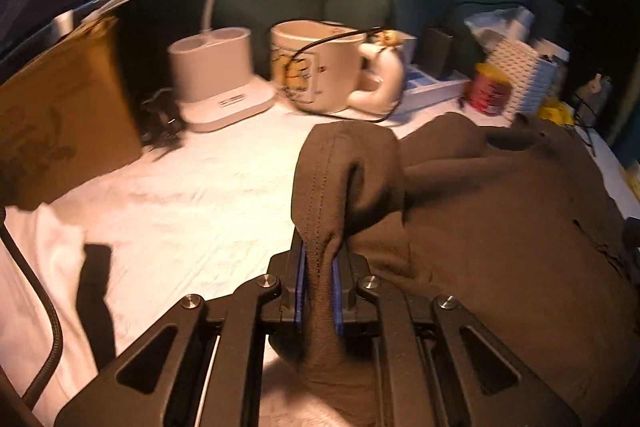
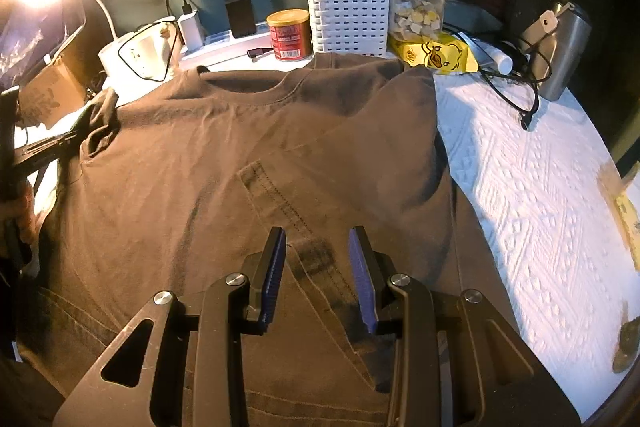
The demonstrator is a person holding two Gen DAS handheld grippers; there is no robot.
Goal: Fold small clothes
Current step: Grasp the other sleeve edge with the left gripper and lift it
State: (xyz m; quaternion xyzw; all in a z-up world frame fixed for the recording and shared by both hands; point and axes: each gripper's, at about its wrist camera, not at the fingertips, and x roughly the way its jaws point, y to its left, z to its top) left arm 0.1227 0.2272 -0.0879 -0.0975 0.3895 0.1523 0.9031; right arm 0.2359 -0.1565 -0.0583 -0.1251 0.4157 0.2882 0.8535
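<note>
A: So, which step?
B: Left gripper (image 1: 318,283) clenched on the brown shirt's (image 2: 248,155) sleeve; shirt spread on the worktop (image 2: 532,187).
A: Next?
B: Probably carry it inward; right gripper (image 2: 318,267) hovers released.

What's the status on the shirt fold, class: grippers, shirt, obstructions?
Left gripper shut on brown T-shirt sleeve. Right gripper open over folded-in sleeve. Mug, red can, basket crowd the collar edge.

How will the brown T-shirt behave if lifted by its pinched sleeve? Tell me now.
The brown T-shirt is probably floppy: its sleeve droops over the left tool gripping it. It likely trails and bunches, since its body already wrinkles on the white cloth. It seems light.
</note>
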